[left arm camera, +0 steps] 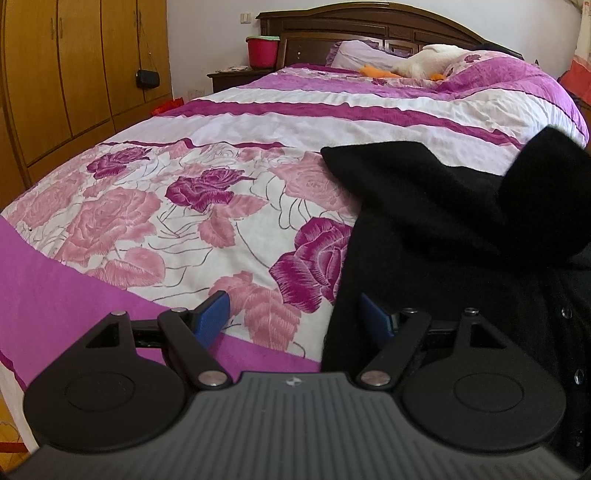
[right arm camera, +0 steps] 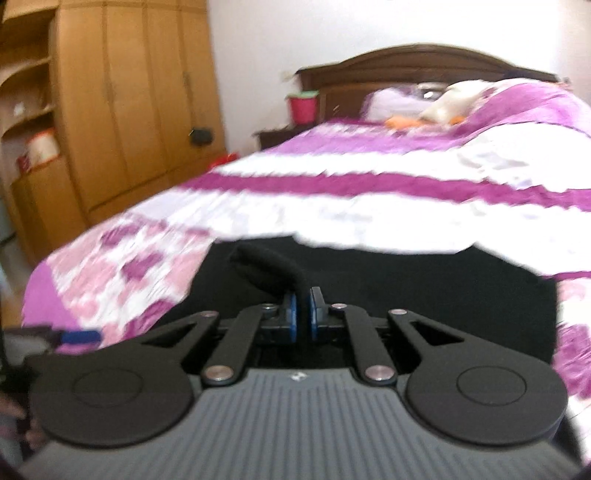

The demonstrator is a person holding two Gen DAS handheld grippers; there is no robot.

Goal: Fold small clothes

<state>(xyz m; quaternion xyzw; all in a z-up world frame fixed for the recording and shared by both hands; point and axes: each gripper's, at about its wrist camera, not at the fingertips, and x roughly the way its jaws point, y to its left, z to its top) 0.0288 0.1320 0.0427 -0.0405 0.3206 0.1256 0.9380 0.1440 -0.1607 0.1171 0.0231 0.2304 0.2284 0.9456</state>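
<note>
Nearest the left wrist camera, the left gripper [left arm camera: 295, 314] hangs low over the foot of the bed with its jaws spread wide and nothing clamped. Its blue left pad [left arm camera: 212, 315] sits over the bedspread [left arm camera: 155, 206], a rose-printed cover with purple bands. The blue right pad [left arm camera: 375, 314] lies against the near left edge of the black garment [left arm camera: 424, 221]; whether it touches the cloth cannot be told.

Location of the garment, left view: it fills the area from 3 o'clock to 5 o'clock, spread on the bedspread, with small buttons [left arm camera: 566, 313] visible along its right side. One portion is lifted off the bed at 2 o'clock, forming a raised dark fold.

Right wrist view, blurred: the right gripper [right arm camera: 303, 306] has its jaws together, clamped on a narrow strip of the black garment that rises from between the blue pads [right arm camera: 291, 314] and curves toward 11 o'clock. The rest of the garment lies flat behind the gripper, across the centre of the view.

Background, both views: a wooden wardrobe [left arm camera: 74, 74] at 10 o'clock, a dark wooden headboard [left arm camera: 369, 22] at 12 o'clock, a red bucket [left arm camera: 262, 50] on a bedside table [left arm camera: 236, 77], and a white soft toy [left arm camera: 428, 61] with orange parts lying at the pillows [left arm camera: 354, 55]. A small black bag [left arm camera: 147, 78] hangs on the wardrobe door.
</note>
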